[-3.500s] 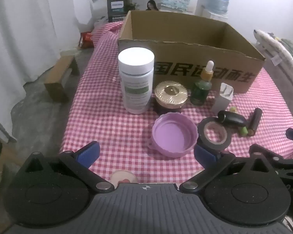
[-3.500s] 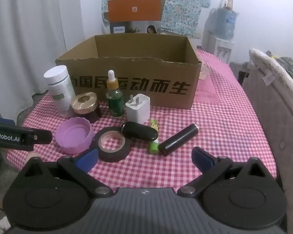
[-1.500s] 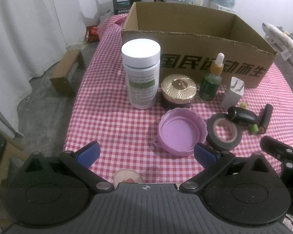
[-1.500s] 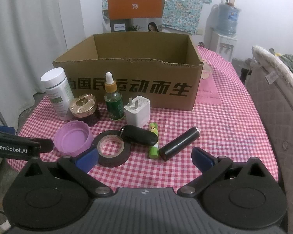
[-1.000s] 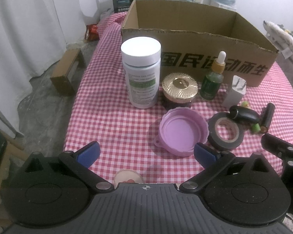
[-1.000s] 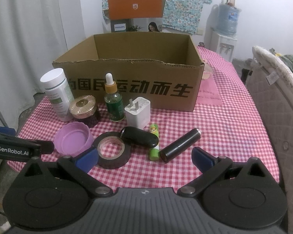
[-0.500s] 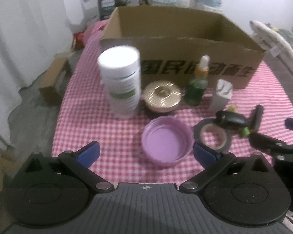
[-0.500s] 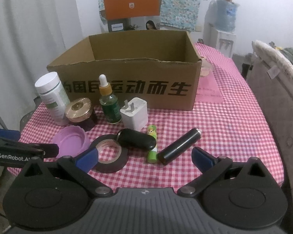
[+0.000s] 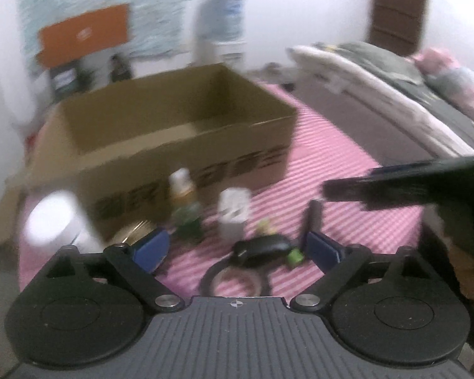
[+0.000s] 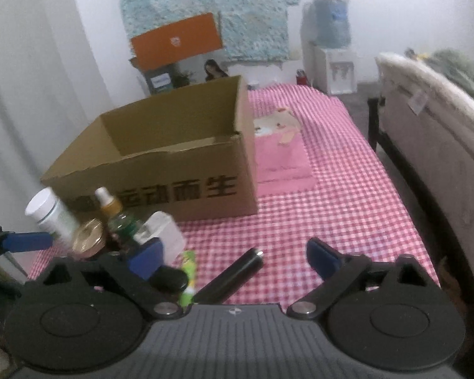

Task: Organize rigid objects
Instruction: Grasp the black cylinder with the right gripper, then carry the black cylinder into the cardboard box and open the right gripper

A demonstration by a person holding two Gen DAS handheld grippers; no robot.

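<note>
We are closing both the left gripper and right gripper on nothing, over the pink checked tablecloth beside a grey sofa.

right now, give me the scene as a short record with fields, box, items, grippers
box: cardboard box, open top, no item seen inside
items in front of box: white bottle, gold-lid jar, dropper bottle, white charger, black tube, tape roll
surface: pink checked cloth
left gripper: jaws closing, nothing between them
right gripper: jaws closing, holds nothing
</note>
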